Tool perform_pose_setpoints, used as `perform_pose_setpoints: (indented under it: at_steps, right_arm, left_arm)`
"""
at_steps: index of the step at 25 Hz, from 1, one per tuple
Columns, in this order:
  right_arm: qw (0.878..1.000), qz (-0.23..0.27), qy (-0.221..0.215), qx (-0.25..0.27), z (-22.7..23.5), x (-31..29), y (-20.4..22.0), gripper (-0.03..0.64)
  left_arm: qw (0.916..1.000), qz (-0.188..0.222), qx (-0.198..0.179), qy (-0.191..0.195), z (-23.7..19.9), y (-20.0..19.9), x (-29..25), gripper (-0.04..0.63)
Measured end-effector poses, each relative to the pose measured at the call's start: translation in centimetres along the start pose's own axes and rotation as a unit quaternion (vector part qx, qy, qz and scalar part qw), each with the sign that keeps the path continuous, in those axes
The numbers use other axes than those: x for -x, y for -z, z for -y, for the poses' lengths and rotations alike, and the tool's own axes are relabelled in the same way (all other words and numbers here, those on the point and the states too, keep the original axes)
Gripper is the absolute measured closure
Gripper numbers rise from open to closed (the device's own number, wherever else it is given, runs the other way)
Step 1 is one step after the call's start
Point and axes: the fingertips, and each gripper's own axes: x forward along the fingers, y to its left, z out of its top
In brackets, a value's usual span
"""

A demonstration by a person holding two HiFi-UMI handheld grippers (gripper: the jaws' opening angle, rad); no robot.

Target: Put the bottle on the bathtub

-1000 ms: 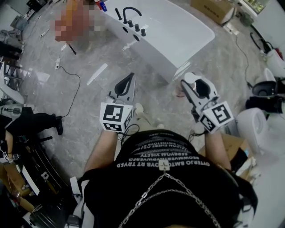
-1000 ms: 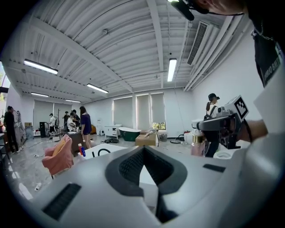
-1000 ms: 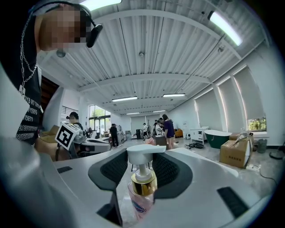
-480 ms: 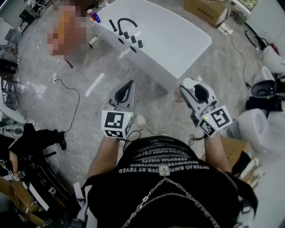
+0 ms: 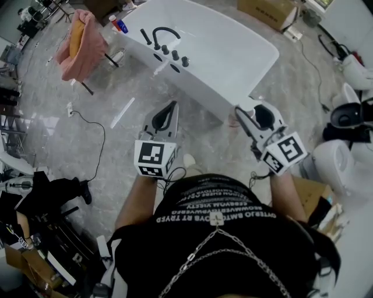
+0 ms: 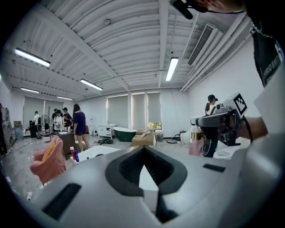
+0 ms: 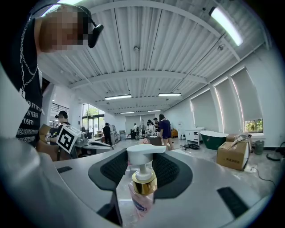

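A clear pink pump bottle (image 7: pixel 141 197) with a gold collar and white pump head stands upright between the jaws of my right gripper (image 7: pixel 141 176), which is shut on it. In the head view the right gripper (image 5: pixel 252 116) holds the bottle (image 5: pixel 246 106) just off the near right corner of the white bathtub (image 5: pixel 224 49). A black faucet (image 5: pixel 161 32) and knobs sit on the tub's left rim. My left gripper (image 5: pixel 172 106) hovers over the floor in front of the tub, jaws together and empty. The left gripper view shows its jaws (image 6: pixel 143 150) closed, with the bottle (image 6: pixel 196 143) off to the right.
A pink towel (image 5: pixel 81 36) hangs on a stand left of the tub, with red and blue bottles (image 5: pixel 118 24) close by. A cardboard box (image 5: pixel 270 11) lies beyond the tub. White toilets (image 5: pixel 335 163) and cables are at the right. People stand far back (image 6: pixel 79 124).
The tub has come slightly nearer and the view has shifted toward it. Both grippers keep their pose, the right one still holding the bottle.
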Motion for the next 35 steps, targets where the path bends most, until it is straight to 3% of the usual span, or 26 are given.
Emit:
perform_pose_setpoints:
  at_steps: [13, 20, 29, 35]
  right_arm:
    - [0.999, 0.001, 0.037, -0.006, -0.6, -6.8, -1.2, 0.446]
    - [0.999, -0.004, 0.046, -0.021, -0.5, -9.8, -1.7, 0.446]
    - [0.999, -0.003, 0.042, -0.01, 0.7, -12.0, -2.3, 0.446]
    - [1.0, -0.01, 0.026, -0.011, 2.7, -11.9, -0.9, 0.446]
  left_arm:
    - [0.9997, 0.008, 0.008, 0.021, -8.5, 0.3, -1.5, 0.593]
    - [0.9999, 0.011, 0.005, 0.006, -12.8, 0.6, -1.5, 0.594]
    - [0.9999, 0.009, 0.006, 0.001, -14.7, 0.6, -3.1, 0.594]
    - [0.9999, -0.004, 0.015, -0.004, -13.5, 2.0, -4.8, 0.594]
